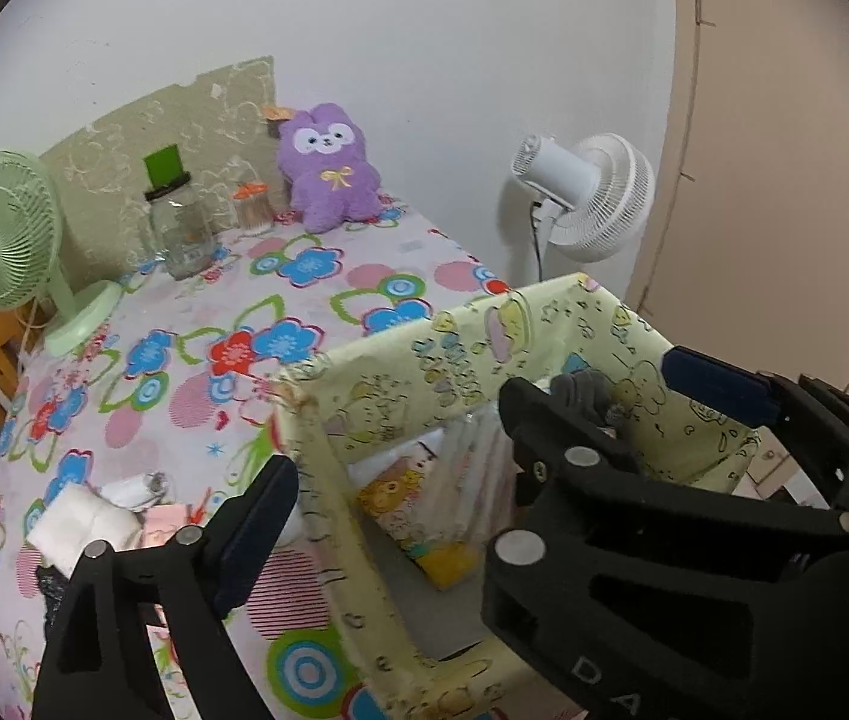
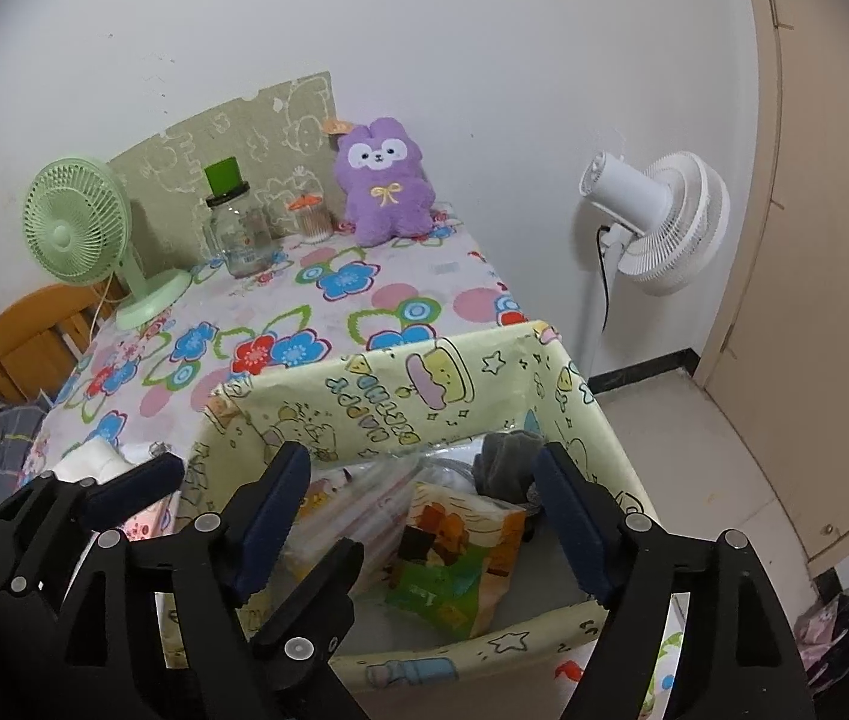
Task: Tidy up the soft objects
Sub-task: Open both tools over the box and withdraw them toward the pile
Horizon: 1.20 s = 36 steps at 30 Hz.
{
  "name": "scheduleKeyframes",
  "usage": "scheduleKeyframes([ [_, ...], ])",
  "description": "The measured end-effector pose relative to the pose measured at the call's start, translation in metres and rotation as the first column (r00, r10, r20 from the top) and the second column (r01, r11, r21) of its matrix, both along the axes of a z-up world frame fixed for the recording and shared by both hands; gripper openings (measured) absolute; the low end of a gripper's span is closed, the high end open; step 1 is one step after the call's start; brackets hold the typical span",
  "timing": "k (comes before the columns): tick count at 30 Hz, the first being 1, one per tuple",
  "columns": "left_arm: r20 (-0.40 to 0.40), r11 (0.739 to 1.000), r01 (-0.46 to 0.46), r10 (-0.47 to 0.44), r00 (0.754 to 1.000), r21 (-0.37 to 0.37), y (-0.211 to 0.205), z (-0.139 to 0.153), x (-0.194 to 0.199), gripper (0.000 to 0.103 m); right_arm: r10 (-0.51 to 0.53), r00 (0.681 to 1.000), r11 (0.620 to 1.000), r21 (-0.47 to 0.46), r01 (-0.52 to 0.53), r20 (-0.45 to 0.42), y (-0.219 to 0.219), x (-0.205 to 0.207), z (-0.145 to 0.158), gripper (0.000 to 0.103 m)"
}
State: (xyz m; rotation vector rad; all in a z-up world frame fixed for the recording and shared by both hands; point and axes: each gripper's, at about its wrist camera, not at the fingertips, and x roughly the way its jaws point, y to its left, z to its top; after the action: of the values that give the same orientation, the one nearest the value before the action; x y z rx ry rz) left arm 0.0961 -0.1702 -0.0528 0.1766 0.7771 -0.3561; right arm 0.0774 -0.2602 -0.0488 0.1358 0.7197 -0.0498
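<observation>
Sorting appears to be under way, with both tools poised over the yellow cartoon-print box (image 1: 472, 354) that stands on the flowered tabletop (image 1: 316, 276). From the left wrist, the left tool (image 1: 406, 456) is spread wide and grips nothing, one finger outside the box's near-left wall and the other reaching over its interior; the right tool (image 1: 646, 384) crosses in front with its blue pad at the far rim, beside a dark grey soft item (image 1: 583, 387) lodged in the far corner, though whether it touches that item I cannot tell. Printed tissue packs (image 1: 406, 498) lie in the box, and white folded cloths (image 1: 79, 525) wait on the tabletop just left of it. From the right wrist, the right tool (image 2: 424, 510) hangs released above the box (image 2: 394, 384), empty, the grey item (image 2: 508, 456) near its right finger and a green-and-orange pack (image 2: 454, 564) below. The left tool (image 2: 226, 480) shows at the box's left wall, also unclenched. The purple plush (image 2: 385, 186) sits well apart at the far edge of the tabletop. I judge a placement step is finishing; next calls for lifting clear of the box and reaching left for the white cloths (image 2: 94, 456).
</observation>
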Motion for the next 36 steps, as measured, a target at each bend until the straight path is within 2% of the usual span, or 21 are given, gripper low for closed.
scheduleKeyframes([
  [9, 0.025, 0.999, -0.033, 0.034, 0.999, -0.022, 0.022, 0.012, -0.004, 0.098, 0.007, 1.0, 1.0, -0.017, -0.006, 0.028, 0.02, -0.006, 0.016, 0.093],
  [18, 0.062, 0.997, -0.056, 0.059, 0.996, -0.043, 0.047, 0.027, -0.012, 0.103, 0.014, 0.997, 0.999, -0.033, -0.011, 0.075, 0.041, -0.013, 0.032, 0.095],
  [23, 0.075, 0.996, -0.071, 0.075, 0.994, -0.058, 0.062, 0.032, -0.016, 0.103, 0.022, 0.993, 0.999, -0.041, -0.017, 0.115, 0.057, -0.019, 0.04, 0.1],
  [30, 0.098, 0.993, -0.095, 0.101, 0.99, -0.07, 0.083, 0.039, -0.02, 0.103, 0.041, 0.988, 0.998, -0.052, -0.033, 0.146, 0.08, -0.022, 0.049, 0.101],
  [36, 0.115, 0.991, -0.111, 0.119, 0.986, -0.074, 0.1, 0.044, -0.023, 0.103, 0.073, 0.988, 0.995, -0.072, -0.064, 0.136, 0.098, -0.021, 0.053, 0.102],
])
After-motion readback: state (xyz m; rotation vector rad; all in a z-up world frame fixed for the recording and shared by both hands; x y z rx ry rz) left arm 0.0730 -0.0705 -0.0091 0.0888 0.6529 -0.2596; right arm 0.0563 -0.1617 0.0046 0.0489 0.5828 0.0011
